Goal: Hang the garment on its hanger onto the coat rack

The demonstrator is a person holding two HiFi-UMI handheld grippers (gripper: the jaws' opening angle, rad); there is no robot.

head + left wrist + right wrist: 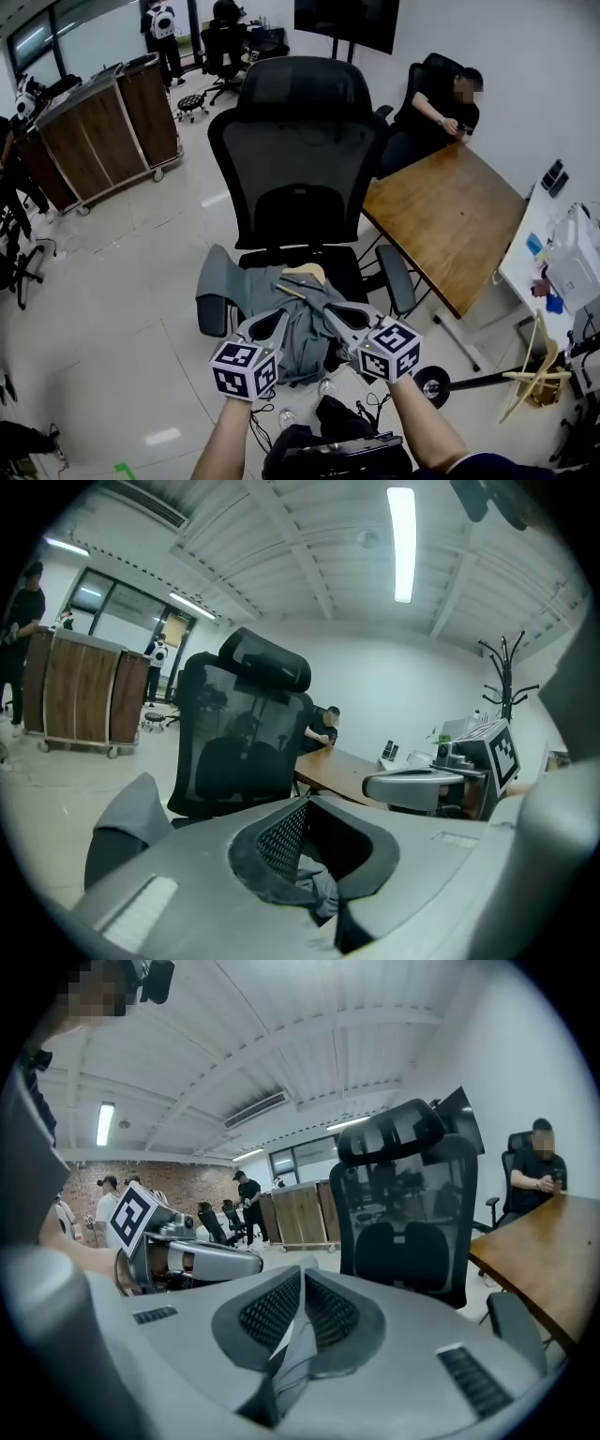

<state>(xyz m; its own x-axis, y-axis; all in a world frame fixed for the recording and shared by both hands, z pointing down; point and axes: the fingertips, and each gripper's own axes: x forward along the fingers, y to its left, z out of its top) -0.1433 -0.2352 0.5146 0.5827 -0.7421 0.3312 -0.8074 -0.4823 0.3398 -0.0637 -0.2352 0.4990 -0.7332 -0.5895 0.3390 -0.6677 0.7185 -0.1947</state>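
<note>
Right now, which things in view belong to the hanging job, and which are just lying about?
Job: garment, hanger, coat rack.
Lying about: office chair, wooden table, wheeled cabinet, seated person.

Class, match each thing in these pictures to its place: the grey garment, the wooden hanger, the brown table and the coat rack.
Things
1. grey fabric garment
2. light wooden hanger
3. brown wooden table
4. black branched coat rack

Places
A. upright in the far background of the left gripper view
B. draped over the seat of the black mesh office chair
C. at the rear of that seat, on the cloth
D. right of that chair in the head view

Pairs: 1-B, 2-C, 3-D, 4-A
</note>
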